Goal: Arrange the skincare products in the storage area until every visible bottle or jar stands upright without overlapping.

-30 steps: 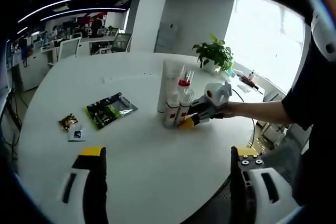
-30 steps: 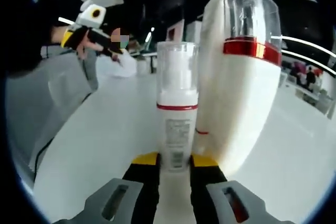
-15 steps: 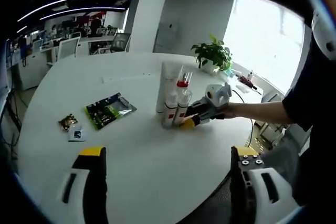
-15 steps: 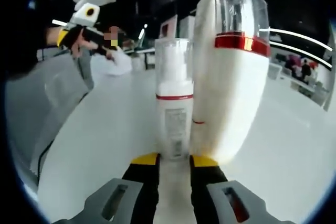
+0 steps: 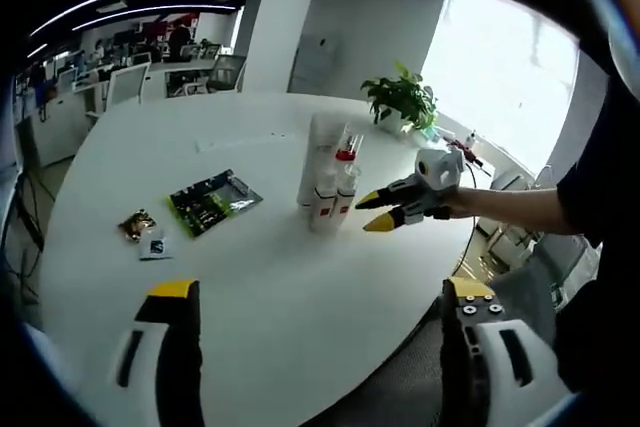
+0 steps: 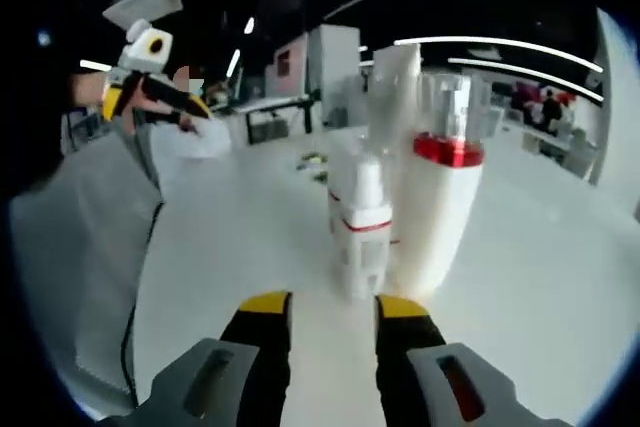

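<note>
So the right hand-held gripper [image 6: 328, 312] sits low over the white counter [image 6: 250, 237] with its yellow-tipped jaws a narrow gap apart and nothing between them. Just ahead of the tips stands a small bottle [image 6: 360, 232] with a clear cap and red band, upright, and right beside it on the right a bigger bottle [image 6: 438, 197] with a red collar, also upright. A tall white tube [image 6: 392, 97] stands behind them.

From the left hand-held gripper [image 5: 315, 312], jaws spread wide and empty, the bottle cluster [image 5: 328, 182] is well ahead, with a green packet [image 5: 212, 202] off to the left.
</note>
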A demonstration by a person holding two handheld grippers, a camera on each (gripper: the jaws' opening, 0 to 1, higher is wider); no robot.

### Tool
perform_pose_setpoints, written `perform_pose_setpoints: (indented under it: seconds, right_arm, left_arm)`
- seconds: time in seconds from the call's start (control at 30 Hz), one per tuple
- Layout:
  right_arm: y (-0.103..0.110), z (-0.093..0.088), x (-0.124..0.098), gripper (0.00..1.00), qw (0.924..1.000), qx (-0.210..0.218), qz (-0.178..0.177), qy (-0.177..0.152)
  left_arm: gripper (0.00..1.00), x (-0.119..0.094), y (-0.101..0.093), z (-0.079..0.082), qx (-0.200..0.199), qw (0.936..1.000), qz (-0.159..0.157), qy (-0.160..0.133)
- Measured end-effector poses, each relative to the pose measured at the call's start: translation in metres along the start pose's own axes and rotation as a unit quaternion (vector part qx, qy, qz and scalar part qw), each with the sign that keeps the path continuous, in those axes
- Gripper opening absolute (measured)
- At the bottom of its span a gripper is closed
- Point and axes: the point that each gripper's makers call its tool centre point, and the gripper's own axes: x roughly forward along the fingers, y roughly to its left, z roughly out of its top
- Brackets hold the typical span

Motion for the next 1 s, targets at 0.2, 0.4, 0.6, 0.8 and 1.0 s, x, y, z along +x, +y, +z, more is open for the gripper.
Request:
perform_pose_setpoints:
  seconds: [0.2, 0.4, 0.6, 0.8, 1.0]
  right_arm:
    - [0.020, 0.014, -0.017, 0.37, 0.9994, 0.014, -0.029, 0.015]
    - [0.027, 0.044, -0.032, 0.48, 0.9985, -0.001, -0.050, 0.020]
    - [0.029, 0.072, -0.048, 0.60, 0.9976, 0.000, -0.068, 0.010]
    - [0.040, 0.092, -0.060, 0.66, 0.9965, 0.030, -0.078, -0.006]
    - [0.052, 0.098, -0.069, 0.73, 0.9955, 0.048, -0.081, -0.014]
  left_arm:
    - [0.97, -0.020, 0.010, -0.010, 0.015, 0.9994, -0.002, 0.031]
    - [0.99, -0.038, 0.019, -0.012, 0.016, 0.9989, -0.001, 0.044]
    - [0.98, -0.056, 0.027, -0.003, 0.000, 0.9998, 0.006, 0.020]
    - [0.98, -0.064, 0.037, 0.000, -0.007, 0.9998, 0.017, 0.001]
    - [0.98, -0.076, 0.043, -0.003, -0.015, 0.9993, 0.033, -0.004]
